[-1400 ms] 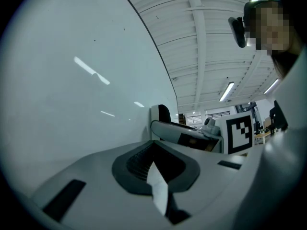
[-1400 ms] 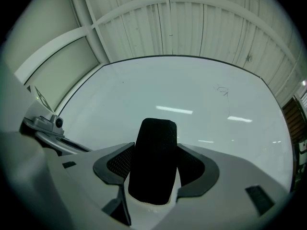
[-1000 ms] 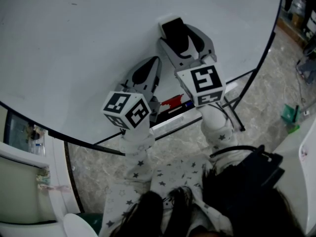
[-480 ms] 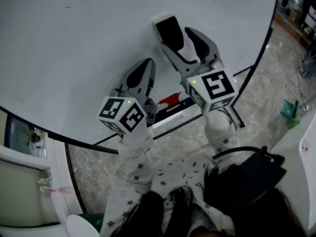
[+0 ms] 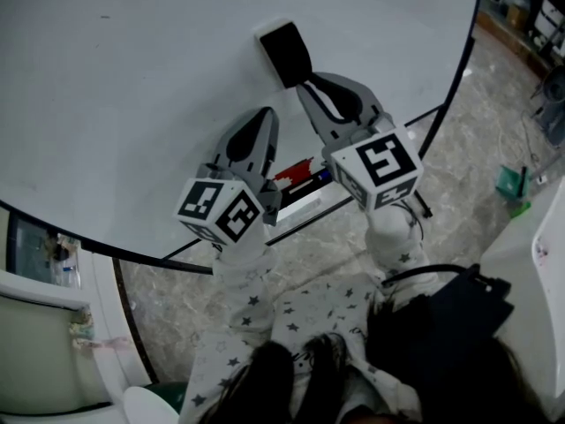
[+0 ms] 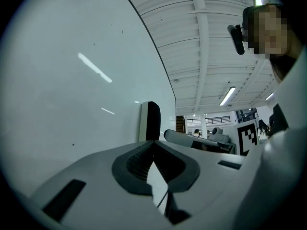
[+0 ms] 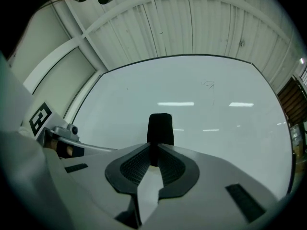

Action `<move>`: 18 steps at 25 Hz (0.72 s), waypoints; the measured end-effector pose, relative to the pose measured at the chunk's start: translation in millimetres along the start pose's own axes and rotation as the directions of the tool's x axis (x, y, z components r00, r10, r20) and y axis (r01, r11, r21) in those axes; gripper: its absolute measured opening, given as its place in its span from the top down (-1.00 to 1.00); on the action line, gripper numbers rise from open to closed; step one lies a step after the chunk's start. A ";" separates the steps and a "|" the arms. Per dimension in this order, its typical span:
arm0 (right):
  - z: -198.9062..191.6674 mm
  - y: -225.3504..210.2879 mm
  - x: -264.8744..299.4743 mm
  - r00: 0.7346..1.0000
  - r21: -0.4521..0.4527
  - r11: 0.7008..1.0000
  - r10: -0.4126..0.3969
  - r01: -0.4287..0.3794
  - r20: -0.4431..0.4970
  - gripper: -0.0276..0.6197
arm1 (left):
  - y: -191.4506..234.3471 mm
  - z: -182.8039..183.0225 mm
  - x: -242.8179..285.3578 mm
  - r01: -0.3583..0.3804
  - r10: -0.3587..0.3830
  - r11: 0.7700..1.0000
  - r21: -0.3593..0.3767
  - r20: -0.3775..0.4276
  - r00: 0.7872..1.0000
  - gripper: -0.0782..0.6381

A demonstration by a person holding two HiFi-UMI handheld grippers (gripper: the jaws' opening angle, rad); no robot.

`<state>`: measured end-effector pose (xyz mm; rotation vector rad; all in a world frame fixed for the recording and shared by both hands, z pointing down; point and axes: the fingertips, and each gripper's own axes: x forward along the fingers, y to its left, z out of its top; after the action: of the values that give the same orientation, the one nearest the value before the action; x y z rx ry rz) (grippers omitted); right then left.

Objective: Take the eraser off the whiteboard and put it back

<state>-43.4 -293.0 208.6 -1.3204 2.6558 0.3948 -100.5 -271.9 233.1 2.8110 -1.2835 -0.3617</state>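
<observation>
The black eraser with a white back (image 5: 284,53) clings to the whiteboard (image 5: 132,104), nothing holding it. My right gripper (image 5: 311,85) sits just below its lower end, pointing at it. Its jaws are closing to a narrow slit with nothing between them. From the right gripper view the eraser (image 7: 159,128) stands just past the right gripper's tips (image 7: 153,150). My left gripper (image 5: 260,115) rests lower left of the eraser, shut and empty. The left gripper view has the eraser (image 6: 151,121) side-on beyond the left gripper's closed tips (image 6: 153,145).
Under the board runs a white tray (image 5: 300,206) holding a red item (image 5: 296,170) and a blue-capped marker (image 5: 320,177). The board's dark frame edge (image 5: 455,104) curves down on the right. Marbled floor (image 5: 477,201) lies below, a green object (image 5: 512,188) at right.
The right gripper's jaws, around the eraser a second ago, opened off it, dropped below it and have narrowed. The eraser stays on the board. The left gripper has hardly moved.
</observation>
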 end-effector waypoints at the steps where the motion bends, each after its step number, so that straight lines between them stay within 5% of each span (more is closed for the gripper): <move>1: -4.5 0.5 -0.6 1.000 -0.003 1.000 0.005 -0.005 -0.013 0.81 | 0.2 -3.4 0.6 0.000 0.000 1.000 -0.002 -0.004 1.000 0.78; 5: -17.9 3.3 -6.0 0.998 -0.006 1.000 0.026 -0.026 -0.057 0.89 | -1.5 -14.2 2.0 0.001 -0.001 1.000 -0.014 -0.021 1.000 0.78; 10: -20.5 0.1 -71.5 0.994 0.026 0.998 0.053 -0.050 -0.098 0.89 | -63.4 -29.5 -2.4 0.009 -0.010 1.000 -0.016 -0.045 0.999 0.78; 18: -44.1 7.7 -77.5 0.986 0.089 0.993 0.091 -0.079 -0.139 0.89 | -61.8 -52.1 -4.0 0.000 -0.003 0.999 -0.035 -0.085 0.996 0.78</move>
<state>-3.7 -242.9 271.2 -1.2579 2.8193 0.2040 -45.6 -231.7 276.9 2.7657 -1.2461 -0.2595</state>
